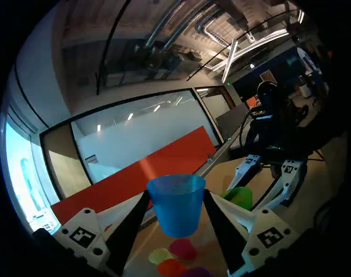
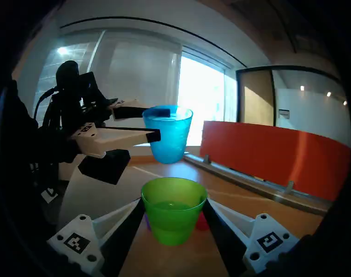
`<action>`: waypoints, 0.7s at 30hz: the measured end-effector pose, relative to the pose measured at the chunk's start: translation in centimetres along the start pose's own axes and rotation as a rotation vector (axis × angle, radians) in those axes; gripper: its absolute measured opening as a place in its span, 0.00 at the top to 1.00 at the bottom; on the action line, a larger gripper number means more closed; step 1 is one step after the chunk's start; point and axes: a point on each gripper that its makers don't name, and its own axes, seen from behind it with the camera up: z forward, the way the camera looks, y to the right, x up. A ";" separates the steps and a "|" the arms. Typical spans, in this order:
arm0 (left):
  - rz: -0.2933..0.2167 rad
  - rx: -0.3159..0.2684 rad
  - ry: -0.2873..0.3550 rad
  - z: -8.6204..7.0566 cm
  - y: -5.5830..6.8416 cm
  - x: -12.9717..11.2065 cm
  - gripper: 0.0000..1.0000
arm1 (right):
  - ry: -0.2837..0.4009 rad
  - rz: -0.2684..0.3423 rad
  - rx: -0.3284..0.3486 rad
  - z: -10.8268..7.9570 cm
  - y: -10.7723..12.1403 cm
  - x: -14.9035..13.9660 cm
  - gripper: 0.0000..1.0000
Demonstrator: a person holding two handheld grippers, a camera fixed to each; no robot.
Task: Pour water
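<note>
- Left gripper view: my left claw [image 1: 176,196] is closed to cup width, with both fingers pressing on the sides of the blue cup [image 1: 175,214].
- The blue cup stands upright between the fingers, mouth up, raised above the wooden table [image 1: 221,177].
- I cannot tell from this view what the blue cup contains.
- Below the blue cup, small coloured pieces [image 1: 182,249] in yellow, pink, orange and purple lie close together on the table.
- Beyond and to one side, my right claw [image 1: 247,194] holds the green cup [image 1: 238,198] low, near the table.
- A red panel [image 1: 143,177] runs along the far edge of the table.
- Right gripper view: my right claw [image 2: 173,203] is set narrow, with both fingers clamped on the green cup [image 2: 172,224].
- The green cup is upright, and a liquid level shows through its wall.
- My left claw [image 2: 164,123] reaches in from the side, one finger on each side of the blue cup [image 2: 168,141].
- The blue cup sits higher than the green cup and beyond it; the two cups are apart, not touching.
- The red panel [image 2: 277,157] stands along the table [image 2: 240,203] behind both cups.
</note>
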 end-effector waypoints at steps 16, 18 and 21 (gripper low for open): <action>-0.253 -0.032 0.006 -0.4 -0.5 -0.7 0.16 | -0.003 0.006 -0.008 0.2 0.0 0.1 0.10; -0.276 -0.035 0.007 -0.4 -0.5 -0.8 0.15 | -0.004 0.005 -0.009 0.2 0.0 0.2 0.10; -0.291 -0.039 0.008 -0.4 -0.5 -0.9 0.16 | -0.007 0.005 -0.009 0.2 0.0 0.2 0.10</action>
